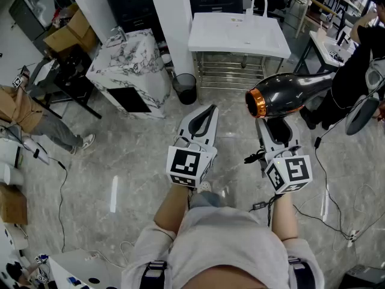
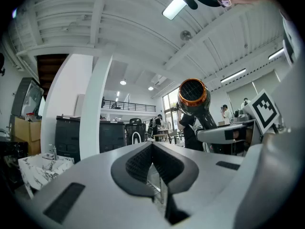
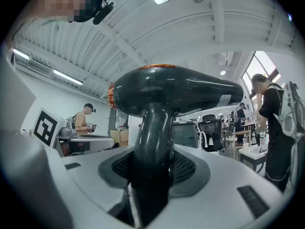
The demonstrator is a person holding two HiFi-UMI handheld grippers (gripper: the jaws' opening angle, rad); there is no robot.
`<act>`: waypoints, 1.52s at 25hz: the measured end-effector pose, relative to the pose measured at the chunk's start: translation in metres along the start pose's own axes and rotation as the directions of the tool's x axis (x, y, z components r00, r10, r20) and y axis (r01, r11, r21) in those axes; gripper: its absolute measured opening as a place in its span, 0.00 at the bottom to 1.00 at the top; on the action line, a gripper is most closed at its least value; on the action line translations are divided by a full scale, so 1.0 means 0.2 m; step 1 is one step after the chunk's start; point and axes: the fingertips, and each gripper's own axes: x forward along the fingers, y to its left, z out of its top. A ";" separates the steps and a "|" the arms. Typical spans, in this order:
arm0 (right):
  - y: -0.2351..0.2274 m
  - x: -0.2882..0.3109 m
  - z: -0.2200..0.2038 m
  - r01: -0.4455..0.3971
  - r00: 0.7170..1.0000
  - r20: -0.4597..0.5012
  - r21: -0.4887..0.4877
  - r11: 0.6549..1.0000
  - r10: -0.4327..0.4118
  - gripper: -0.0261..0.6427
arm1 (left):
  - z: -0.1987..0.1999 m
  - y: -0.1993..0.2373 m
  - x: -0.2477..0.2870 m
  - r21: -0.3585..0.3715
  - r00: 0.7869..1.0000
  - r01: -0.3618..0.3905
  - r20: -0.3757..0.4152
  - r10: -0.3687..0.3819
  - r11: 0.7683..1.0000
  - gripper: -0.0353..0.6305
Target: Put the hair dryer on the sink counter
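Observation:
The hair dryer (image 1: 287, 95) is glossy black with an orange ring at its nozzle. It hangs in the air, nozzle pointing left in the head view. My right gripper (image 1: 269, 122) is shut on its handle, which stands upright between the pads (image 3: 186, 168) in the right gripper view, under the dryer's body (image 3: 176, 94). To the left of it, my left gripper (image 1: 207, 112) is shut with nothing in it. The left gripper view shows its pads (image 2: 138, 163) meeting, and the hair dryer (image 2: 193, 97) up to the right. The white sink counter (image 1: 210, 38) with its faucet (image 1: 258, 2) stands ahead.
A marble-patterned counter (image 1: 129, 59) stands to the left of the sink counter, with a black bin (image 1: 185, 88) between them. A white pillar (image 1: 171, 17) rises behind the bin. People stand at the far left (image 1: 24, 110) and far right (image 1: 355, 71). Cables (image 1: 325, 179) trail over the floor.

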 end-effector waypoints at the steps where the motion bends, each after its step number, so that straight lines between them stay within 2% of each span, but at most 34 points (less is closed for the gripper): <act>1: 0.01 0.00 0.00 0.000 1.000 0.001 0.001 1.000 0.000 0.32 | 0.01 0.01 0.00 0.001 1.000 0.000 0.001 0.000 1.000 0.07; 17: -0.02 0.08 -0.05 0.016 1.000 -0.001 0.006 1.000 -0.016 0.32 | -0.03 0.05 0.06 0.012 1.000 0.018 0.001 -0.018 1.000 0.07; 38: 0.10 0.62 -0.14 0.112 0.994 -0.007 0.043 0.993 -0.112 0.32 | -0.12 0.61 0.27 0.015 0.994 0.107 0.011 -0.107 0.994 0.07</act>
